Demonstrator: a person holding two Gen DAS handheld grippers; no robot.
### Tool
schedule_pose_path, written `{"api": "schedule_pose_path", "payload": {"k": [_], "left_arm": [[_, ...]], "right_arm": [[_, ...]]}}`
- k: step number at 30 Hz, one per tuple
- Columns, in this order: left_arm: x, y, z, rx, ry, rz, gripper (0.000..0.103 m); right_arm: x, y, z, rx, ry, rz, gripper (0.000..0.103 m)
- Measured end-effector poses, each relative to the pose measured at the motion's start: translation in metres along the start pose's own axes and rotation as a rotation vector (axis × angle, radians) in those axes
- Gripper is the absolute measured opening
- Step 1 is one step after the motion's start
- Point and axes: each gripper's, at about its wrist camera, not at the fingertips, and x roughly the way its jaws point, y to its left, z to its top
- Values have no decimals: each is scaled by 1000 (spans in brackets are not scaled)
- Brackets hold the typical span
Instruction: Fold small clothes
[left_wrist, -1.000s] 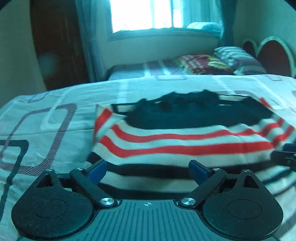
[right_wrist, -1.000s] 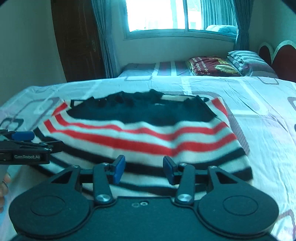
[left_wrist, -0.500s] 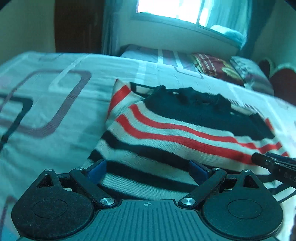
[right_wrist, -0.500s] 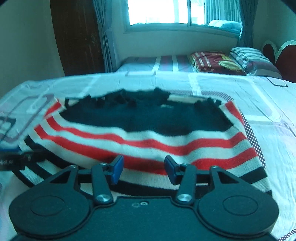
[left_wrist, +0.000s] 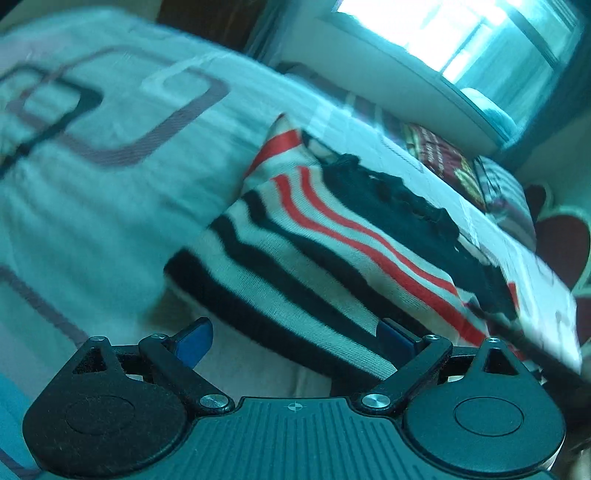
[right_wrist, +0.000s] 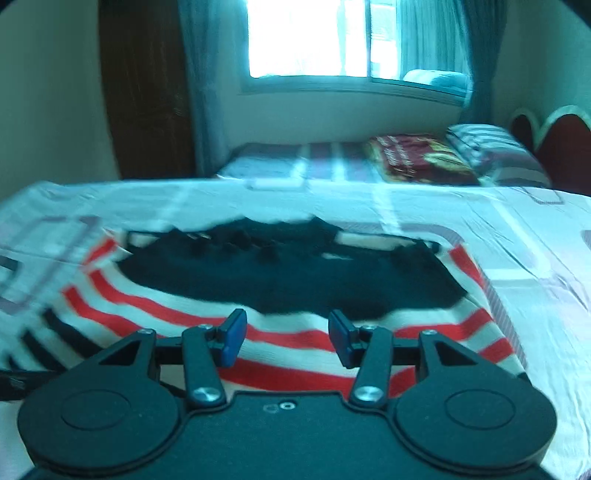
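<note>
Here my left gripper (left_wrist: 293, 341) hung released over the striped sweater's (left_wrist: 314, 254) hem, while my right gripper (right_wrist: 284, 338) was opening above it, grasping nothing.

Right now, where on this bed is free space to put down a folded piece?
Bare bedsheet lies left of the striped garment, and more sheet on its right edge. The middle is crowded: the garment covers it.

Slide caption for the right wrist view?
Right gripper, jaws opening and empty, over a striped sweater on the bedsheet.
</note>
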Motion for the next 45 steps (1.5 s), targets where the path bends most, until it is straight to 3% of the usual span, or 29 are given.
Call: {"api": "schedule_pose_path", "payload": {"k": [2,9,10,15,17,18,20,21,22,24,25,27,29,32,40,41,42,45], "left_arm": [[4,6,-3,-63,11,-16,95],[24,6,7,-142,-39,-83,95],[27,6,9,-162,-50,-96,100],[42,2,16,-214,-98,-137,103],[47,2,18,-232,-119,-154,102],[49,3,19,-240,-129,-160,102],[53,3,22,-249,-142,-162,102],[54,2,23,-251,-149,-160,95],[55,2,23,-250,-153,-158,82],[58,5,24,-263,-157,-144,69],[58,7,25,-275,-161,-147,66],[60,7,26,-277,-165,-138,56],[60,6,27,-278,-166,-137,45],[56,-4,30,-240,-188,-130,39],[28,-72,41,51,-298,-215,38],[26,-84,41,92,-302,-235,35],[24,-98,41,144,-301,-259,20],[29,-139,34,280,-276,-307,20]], "right_arm": [[3,0,-4,-44,-2,13,50],[0,-14,-1,61,-1,71,52],[-1,-15,-1,65,-6,72,52],[-11,-19,12,79,-100,52,56],[-3,-17,12,46,-81,36,63],[9,-16,8,21,-12,43,64],[15,-12,-2,-44,-34,36,65],[15,-13,-2,-39,-34,38,65],[14,-13,2,-29,-22,37,65],[5,-12,8,-26,-66,10,55],[2,-11,8,-34,-98,-5,55],[21,-6,1,-83,-15,0,57],[18,-8,1,-89,-44,-1,57],[18,-14,4,-34,-39,21,57],[14,-18,2,-20,-48,42,58],[11,-21,2,-5,-55,43,59],[7,-27,3,15,-67,36,60],[-5,-52,3,84,-84,23,60]]}}
